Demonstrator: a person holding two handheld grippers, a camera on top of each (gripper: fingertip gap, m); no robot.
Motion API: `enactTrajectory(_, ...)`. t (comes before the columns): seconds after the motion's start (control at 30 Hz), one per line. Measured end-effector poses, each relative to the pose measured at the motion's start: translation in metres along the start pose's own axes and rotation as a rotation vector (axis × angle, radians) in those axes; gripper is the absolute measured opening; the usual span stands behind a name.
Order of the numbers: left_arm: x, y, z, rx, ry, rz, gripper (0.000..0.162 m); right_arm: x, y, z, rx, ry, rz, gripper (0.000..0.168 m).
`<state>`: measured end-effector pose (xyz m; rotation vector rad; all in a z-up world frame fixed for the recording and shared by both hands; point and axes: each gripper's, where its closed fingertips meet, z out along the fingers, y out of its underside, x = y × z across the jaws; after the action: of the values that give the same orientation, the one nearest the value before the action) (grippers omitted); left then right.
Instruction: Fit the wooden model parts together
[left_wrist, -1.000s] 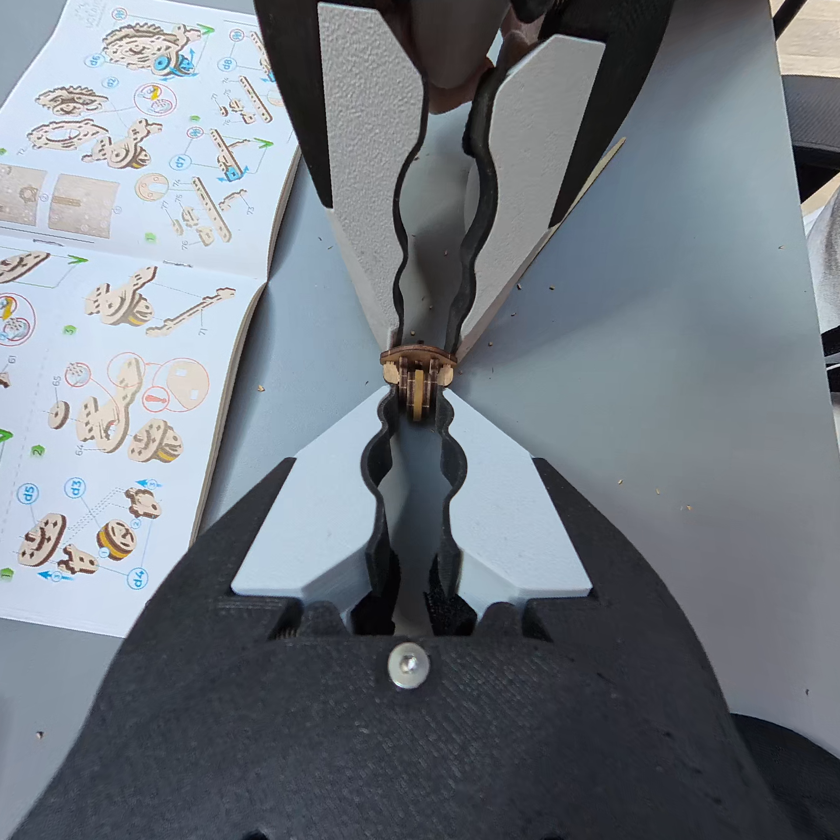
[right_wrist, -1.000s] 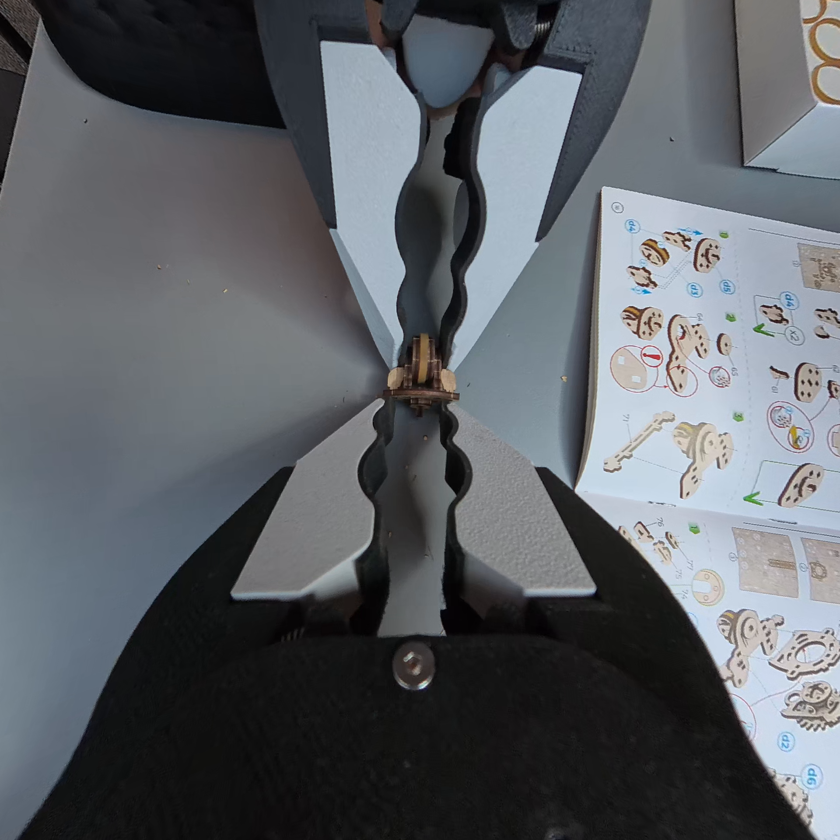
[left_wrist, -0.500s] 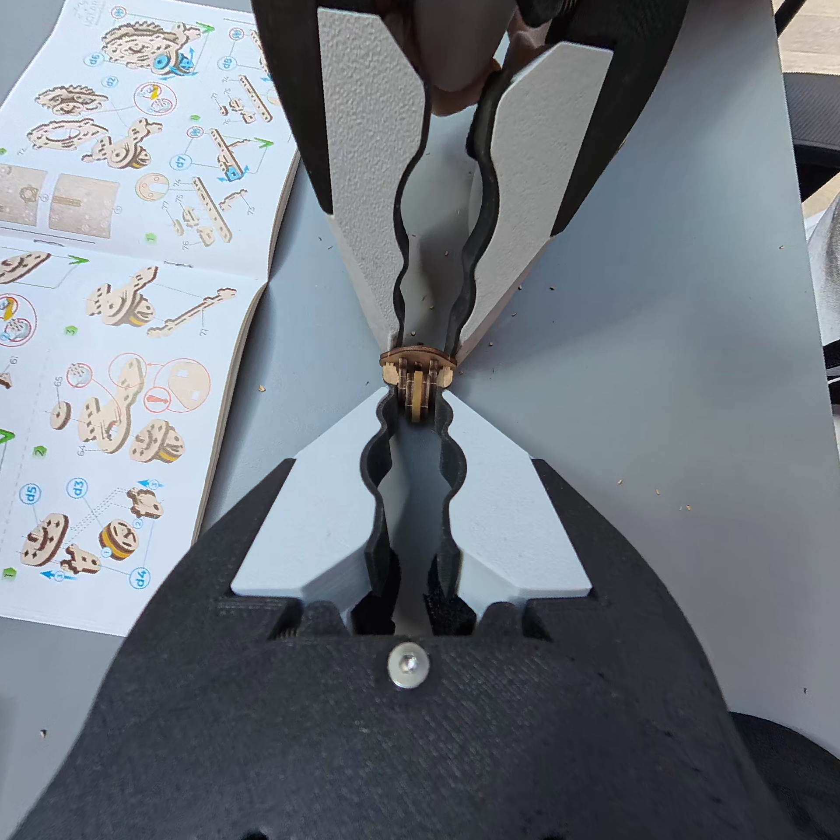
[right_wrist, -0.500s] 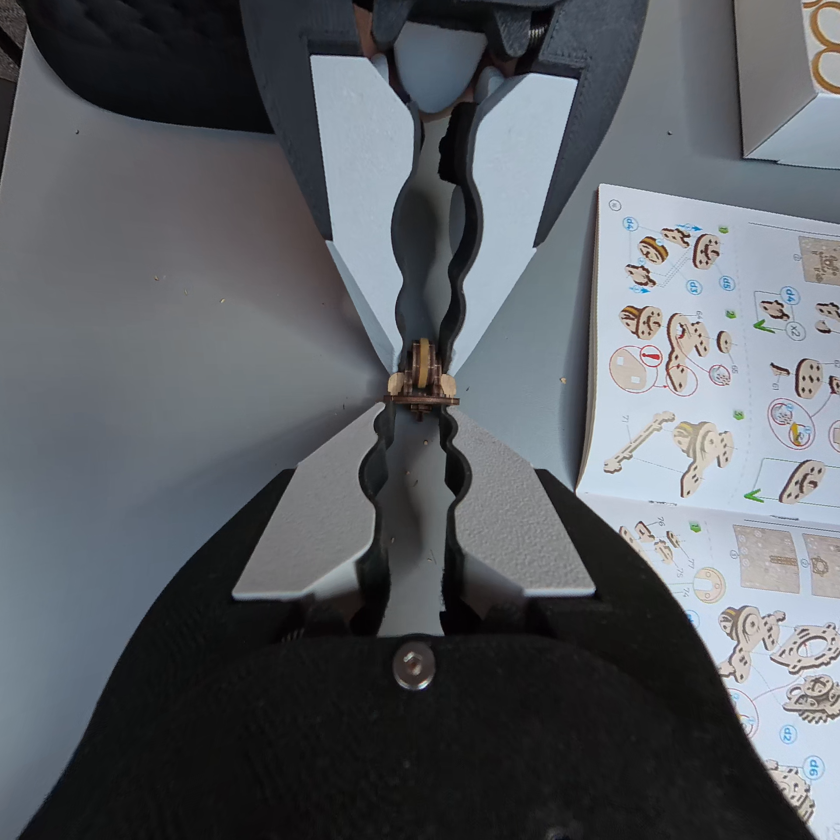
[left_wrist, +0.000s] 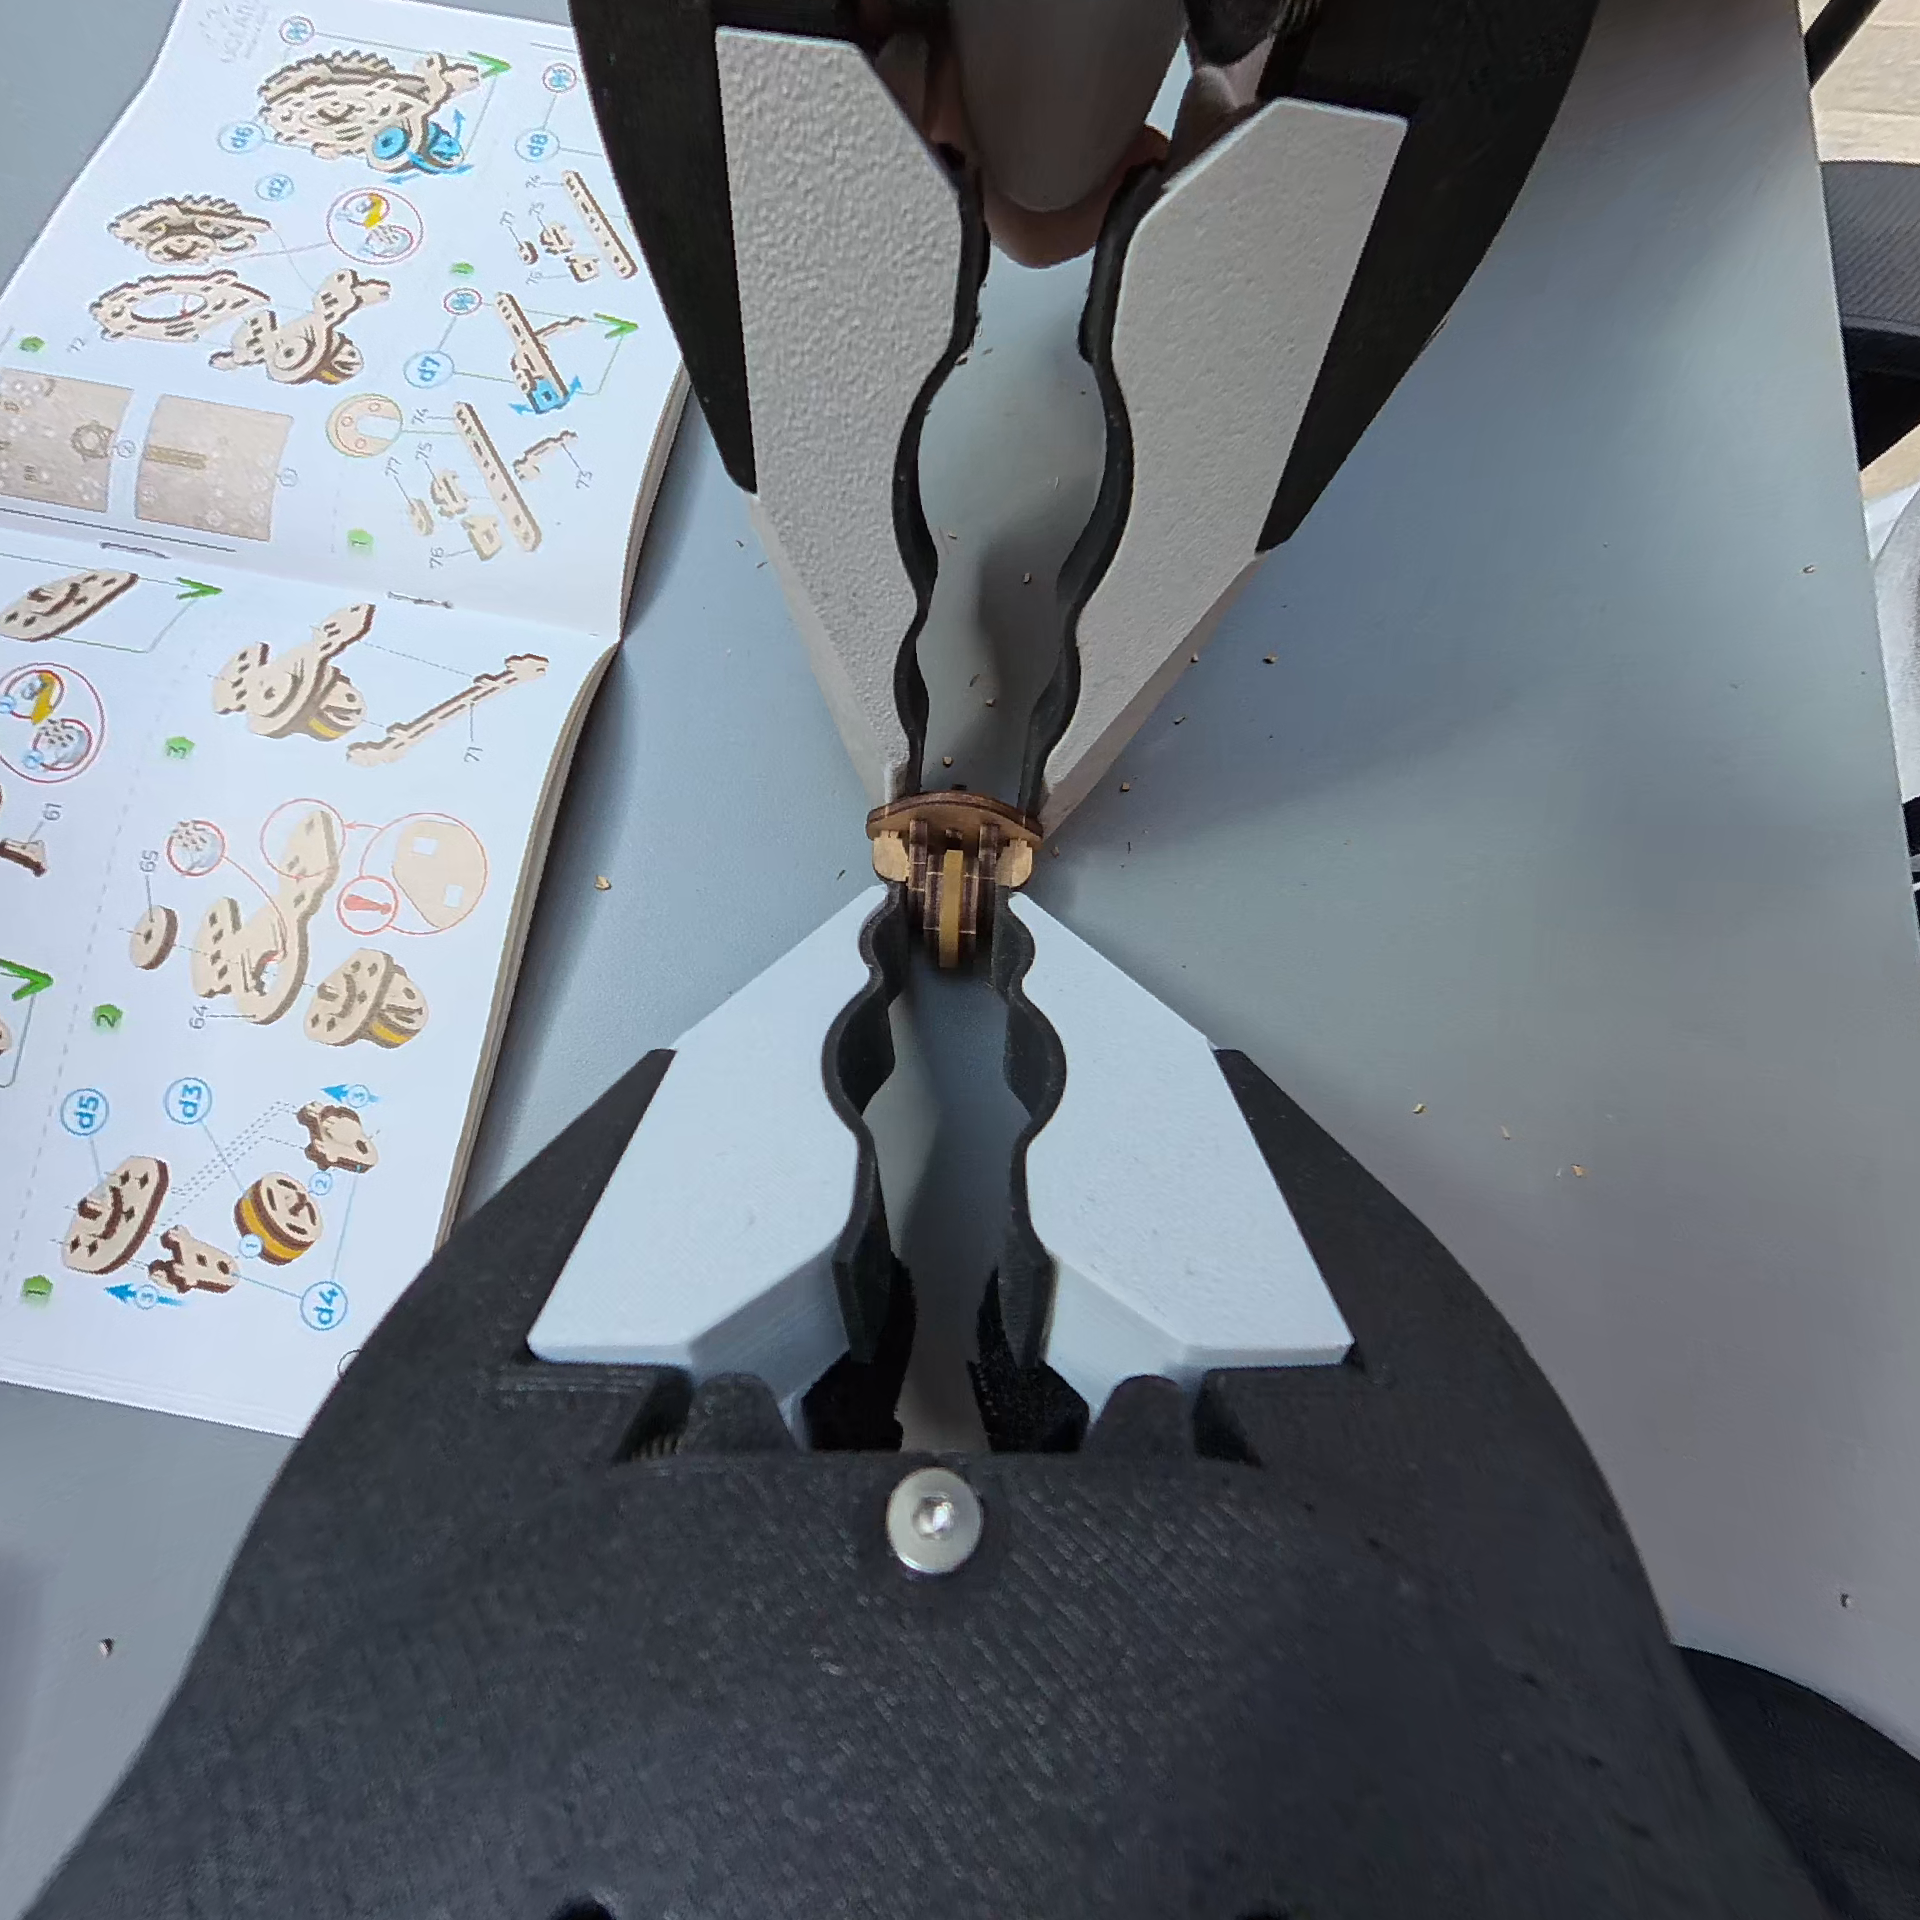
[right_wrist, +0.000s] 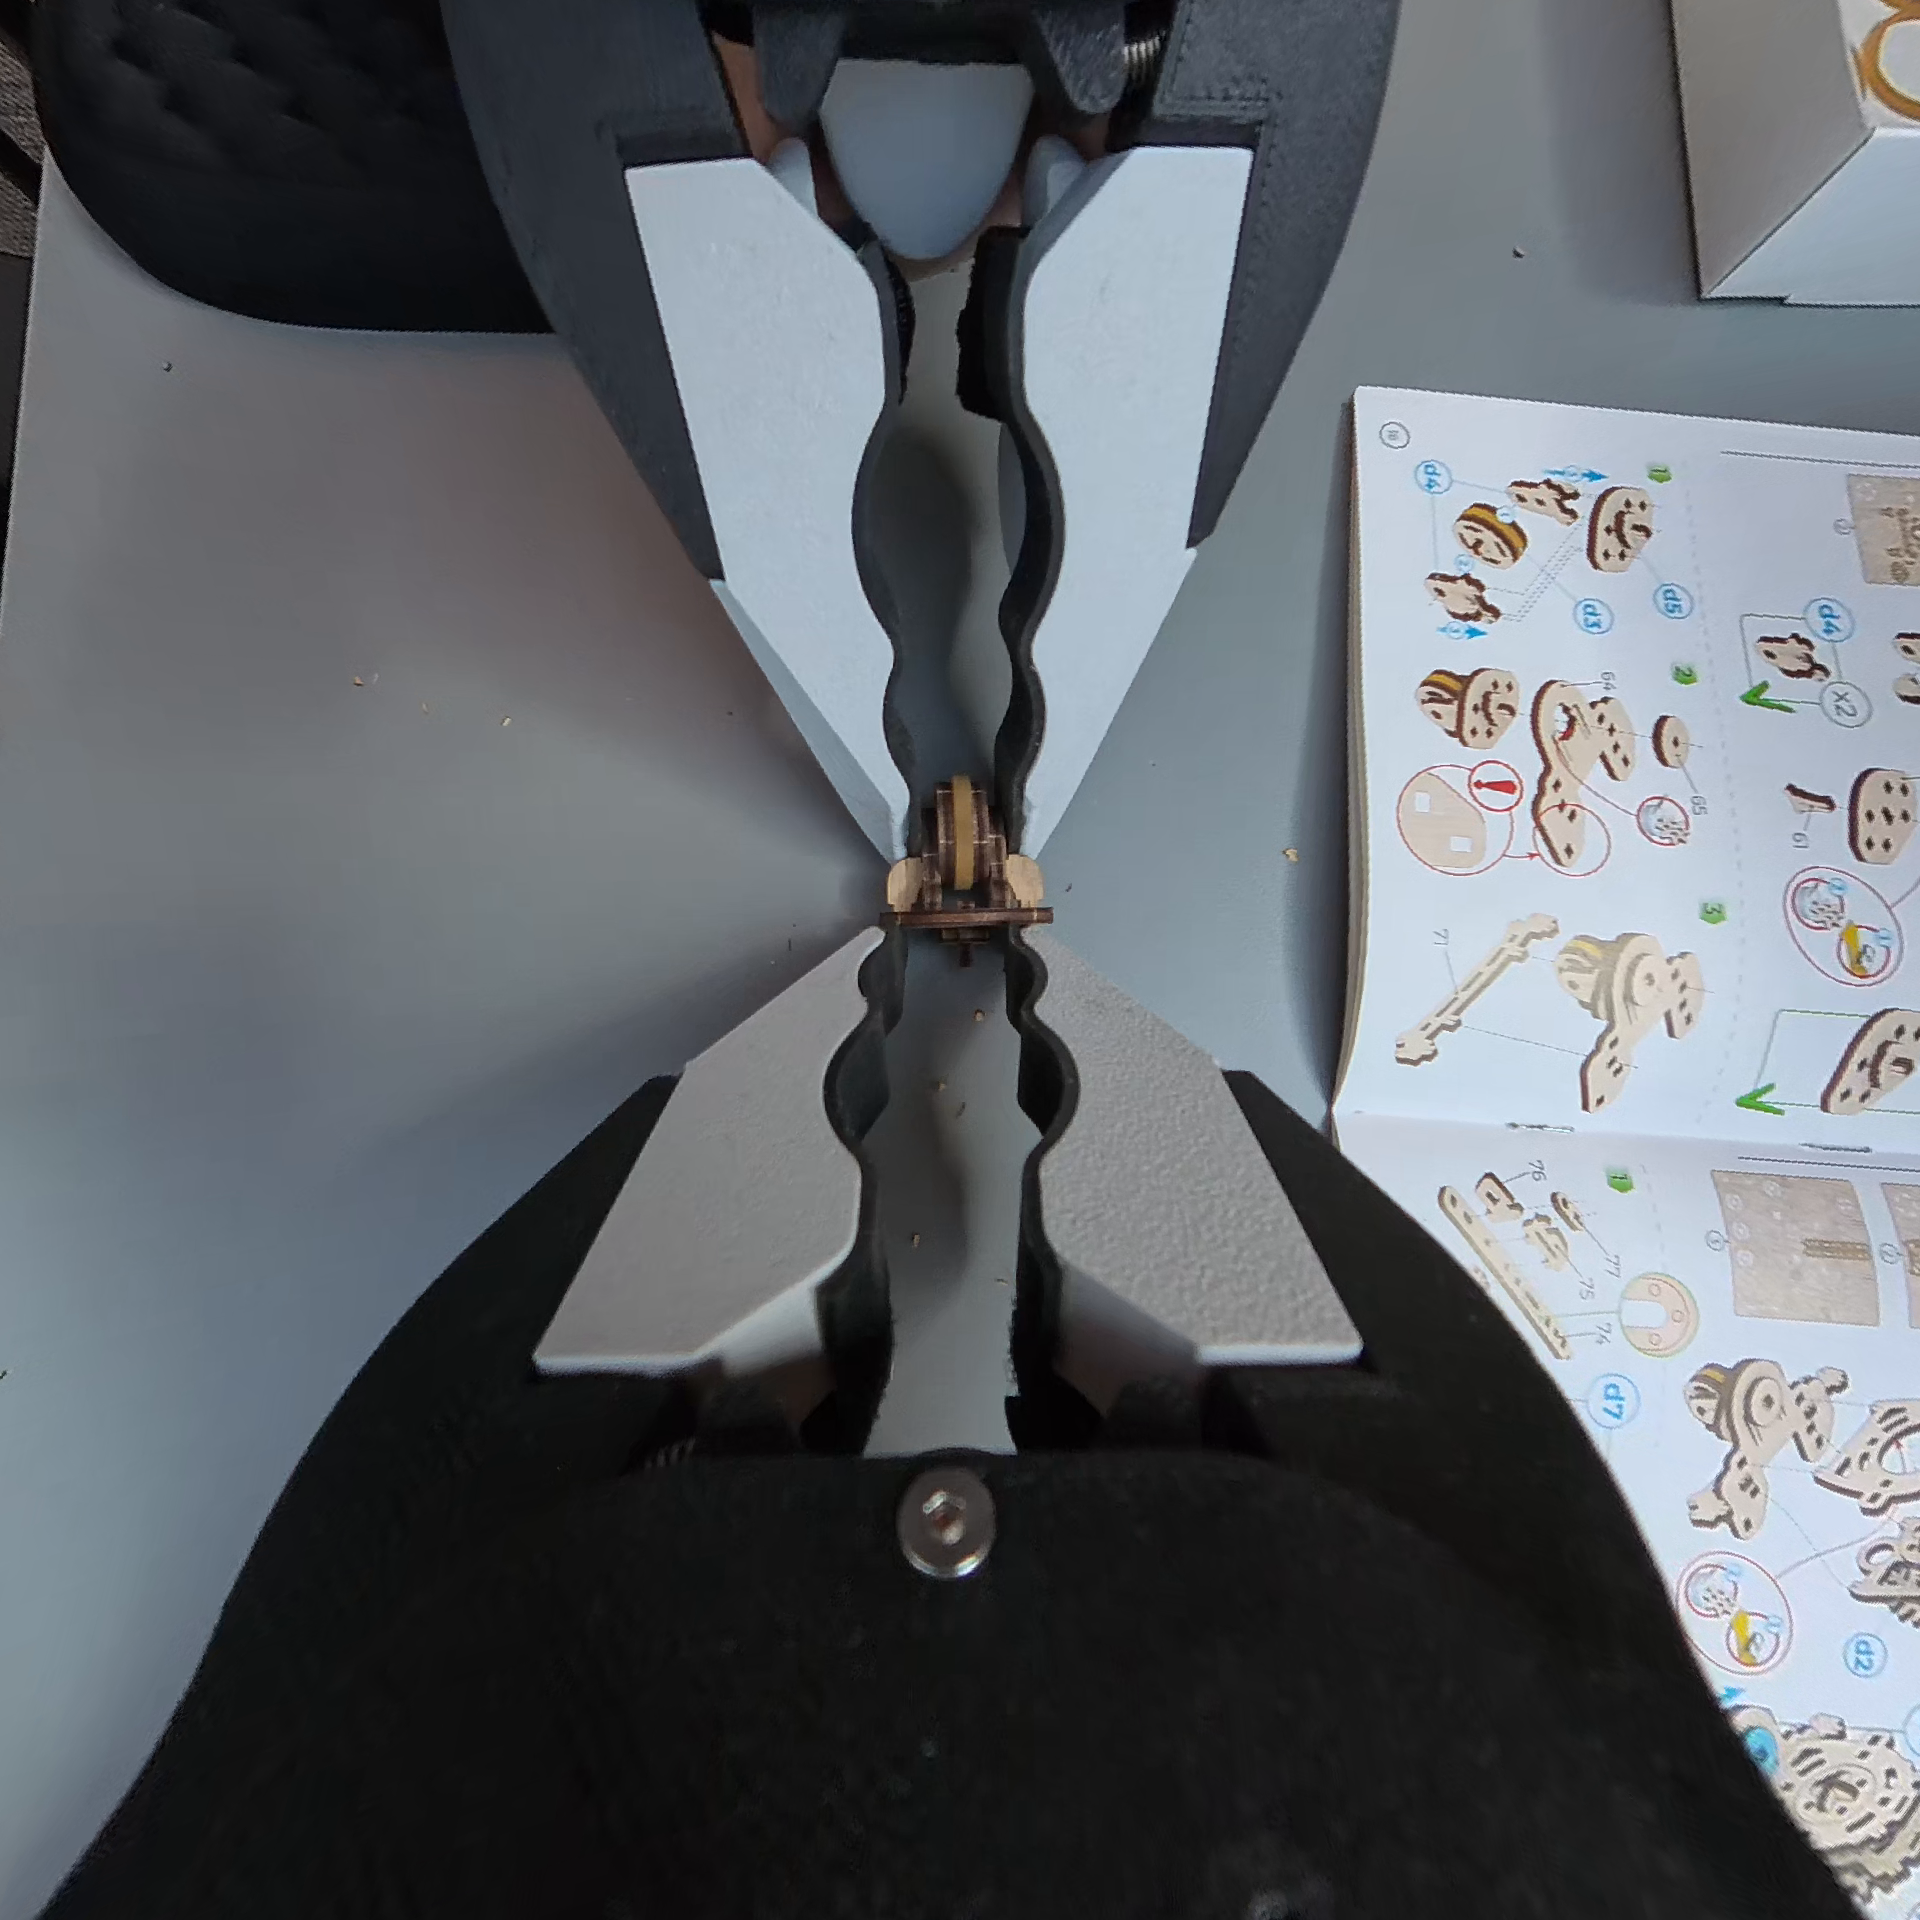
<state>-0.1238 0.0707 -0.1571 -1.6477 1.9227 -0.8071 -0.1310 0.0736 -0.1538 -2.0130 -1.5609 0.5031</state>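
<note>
A small wooden assembly hangs between my two grippers above the grey table. My left gripper is shut on its stack of small discs. My right gripper comes in from the far side, tip to tip, and is shut on the thin flat plate that sits against the discs. In the right wrist view, my right gripper clamps the dark plate, and the left gripper holds the disc stack. The two parts touch. Their joint is hidden by the fingertips.
An open instruction booklet lies on the table beside the grippers and also shows in the right wrist view. A white box stands beyond it. A black padded seat lies past the table's edge. Wood crumbs dot the table. Left and right tips are no more than a few centimetres apart.
Almost nothing. Both grippers stay shut on the parts, pressed tip to tip, with only a slight shift of the views.
</note>
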Motion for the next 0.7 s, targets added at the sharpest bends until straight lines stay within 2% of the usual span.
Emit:
enactTrajectory(0.17,0.0000,0.0000,0.0000,-0.002,0.000,0.002,0.012,-0.0001,-0.0001,0.0001,-0.002,-0.001,-0.005,0.010)
enactTrajectory(0.33,-0.0004,0.0007,-0.0003,0.001,0.032,0.023,0.013,0.0004,0.0021,0.0002,-0.002,-0.015,-0.130,0.013)
enactTrajectory(0.7,-0.0006,-0.0005,-0.0001,0.001,0.057,0.031,0.012,0.0005,-0.0003,0.0004,0.021,-0.009,-0.136,0.010)
